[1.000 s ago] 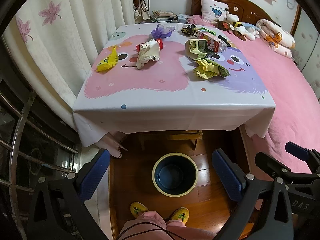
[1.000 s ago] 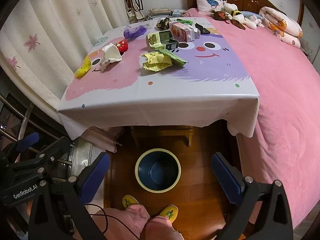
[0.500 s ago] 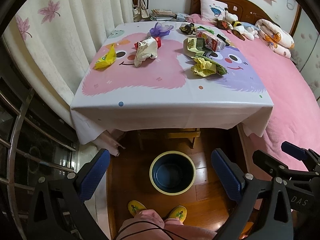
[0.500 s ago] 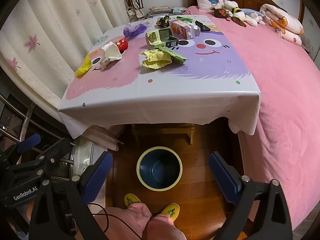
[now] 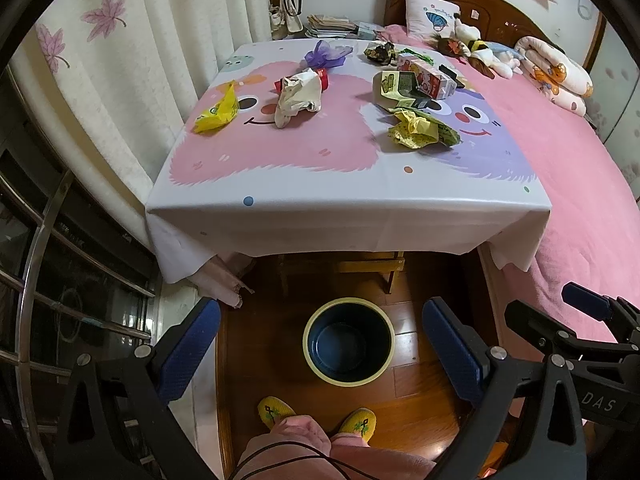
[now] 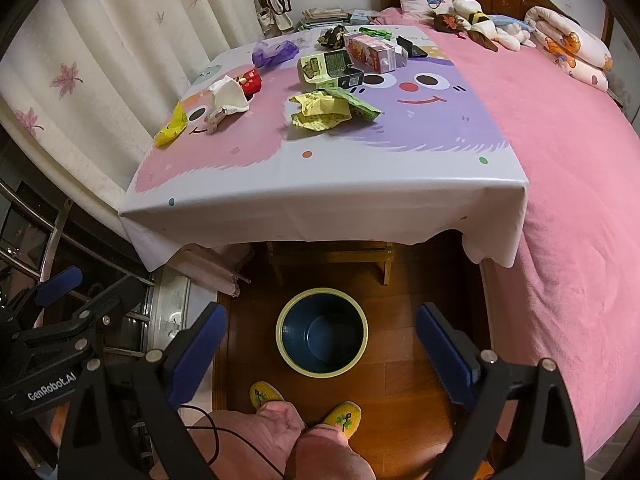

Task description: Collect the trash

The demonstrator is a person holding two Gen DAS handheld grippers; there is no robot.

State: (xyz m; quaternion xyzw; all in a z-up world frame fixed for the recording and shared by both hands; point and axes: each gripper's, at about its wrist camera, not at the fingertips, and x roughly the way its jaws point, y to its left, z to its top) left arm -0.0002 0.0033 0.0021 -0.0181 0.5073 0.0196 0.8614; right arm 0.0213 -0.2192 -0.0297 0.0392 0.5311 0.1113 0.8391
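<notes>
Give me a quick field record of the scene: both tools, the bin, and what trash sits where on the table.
left tool: open, empty, held above the floor
right tool: open, empty
bin: on the wood floor in front of the table, looks empty
table: cartoon cloth, all trash on its far half
left side: yellow wrapper, white crumpled paper, purple wrapper
right side: crumpled yellow-green wrappers, green carton, pink carton
person: yellow slippers just behind the bin

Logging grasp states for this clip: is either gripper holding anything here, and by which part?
Nothing is held. The left gripper and right gripper both have jaws wide apart above the bin, and all the trash lies on the table.
</notes>
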